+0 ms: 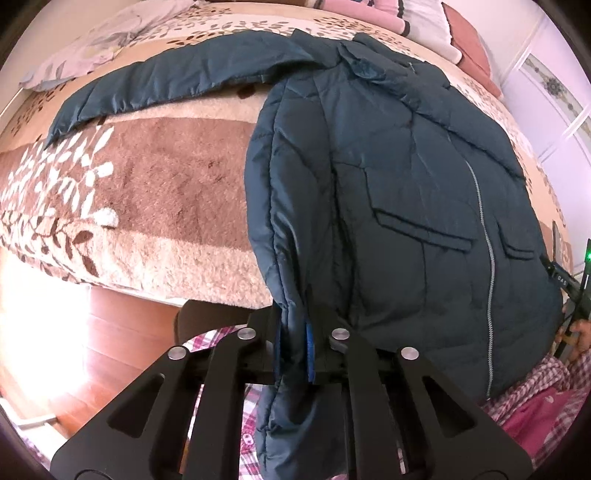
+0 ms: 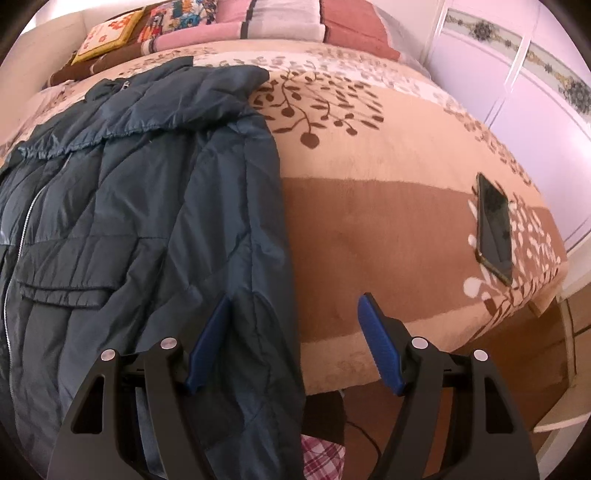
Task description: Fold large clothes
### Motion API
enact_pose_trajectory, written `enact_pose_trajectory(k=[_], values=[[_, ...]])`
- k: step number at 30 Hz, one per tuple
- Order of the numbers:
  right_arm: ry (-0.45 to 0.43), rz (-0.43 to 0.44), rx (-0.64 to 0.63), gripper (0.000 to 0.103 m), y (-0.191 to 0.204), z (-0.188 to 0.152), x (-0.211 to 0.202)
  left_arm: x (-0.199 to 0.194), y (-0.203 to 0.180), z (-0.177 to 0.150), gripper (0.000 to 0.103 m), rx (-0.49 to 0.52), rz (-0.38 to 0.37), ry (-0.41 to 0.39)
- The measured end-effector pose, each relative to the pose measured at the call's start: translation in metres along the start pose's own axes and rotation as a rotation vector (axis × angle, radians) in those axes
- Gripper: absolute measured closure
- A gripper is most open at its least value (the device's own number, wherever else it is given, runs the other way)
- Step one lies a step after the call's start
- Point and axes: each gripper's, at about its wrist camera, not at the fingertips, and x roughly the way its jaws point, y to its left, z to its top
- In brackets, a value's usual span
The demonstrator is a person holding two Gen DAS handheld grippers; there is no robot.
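Left gripper [image 1: 293, 350] pinches jacket [image 1: 399, 206] hem, collar pointing away.

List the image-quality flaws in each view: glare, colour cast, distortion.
Left wrist view: blown-out sun glare on the wooden floor, fisheye bending the bed. Right wrist view: pinkish cast on the wardrobe, even light, the same barrel distortion.

A home bedroom: blanket-covered bed [image 2: 388, 206], pillows [image 2: 280, 18], wardrobe doors [image 2: 517, 74].

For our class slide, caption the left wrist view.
Left gripper pinches the jacket hem over the bed.
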Motion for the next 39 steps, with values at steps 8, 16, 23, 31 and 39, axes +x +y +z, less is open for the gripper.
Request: enact_pose_trajectory(k=[8,16,23,31,39], values=[[-0.022,-0.044,-0.037,0.034,0.006,0.015,-0.026,-0.018,0.023,0.02,0.043,-0.113,-0.044,-0.13],[-0.109,0.109,-0.084,0.034,0.063,0.065,-0.068,-0.015,0.06,0.071,0.033,-0.242,-0.049,-0.248],[-0.101,0.292,-0.201,0.034,0.16,0.105,-0.07,0.002,0.126,0.106,0.032,-0.485,-0.007,-0.325],[-0.066,0.434,-0.223,0.034,0.251,0.148,-0.065,0.031,0.213,0.131,0.032,-0.765,0.018,-0.355],[-0.015,0.511,-0.228,0.034,0.294,0.153,-0.057,0.065,0.266,0.137,0.032,-0.973,-0.066,-0.357]])
